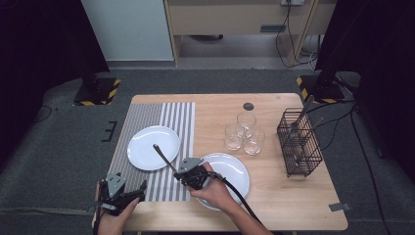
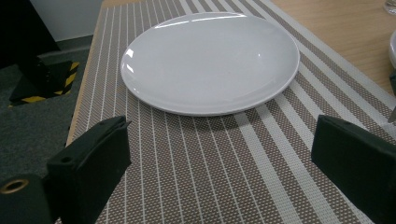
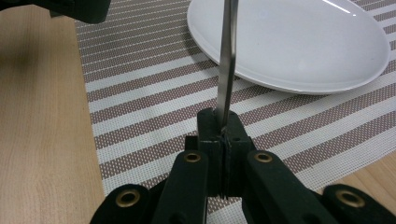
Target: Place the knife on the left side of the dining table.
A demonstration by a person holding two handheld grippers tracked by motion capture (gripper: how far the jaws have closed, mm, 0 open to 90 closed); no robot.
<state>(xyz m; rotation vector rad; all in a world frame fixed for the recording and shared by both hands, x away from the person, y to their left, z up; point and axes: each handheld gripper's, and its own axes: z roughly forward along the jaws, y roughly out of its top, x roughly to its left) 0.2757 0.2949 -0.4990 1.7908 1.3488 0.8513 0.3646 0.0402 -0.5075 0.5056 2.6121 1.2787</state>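
My right gripper (image 1: pixel 179 172) (image 3: pixel 223 122) is shut on the end of a thin metal utensil (image 1: pixel 164 156) (image 3: pixel 227 56). The utensil slants up and away, and its far end hangs over the near edge of a white plate (image 1: pixel 142 147) (image 3: pixel 299 42) (image 2: pixel 210 60). That plate lies on a striped placemat (image 1: pixel 147 117) (image 2: pixel 210 177). My left gripper (image 1: pixel 139 192) (image 2: pixel 219 128) hovers over the placemat's near left corner. Its jaws stand wide open with nothing between them, facing the plate.
A second white plate (image 1: pixel 232 171) lies on the wooden table (image 1: pixel 284 196) under my right hand. Three clear glasses (image 1: pixel 244 133) stand behind it. A black wire cutlery basket (image 1: pixel 299 144) holding utensils stands at the right.
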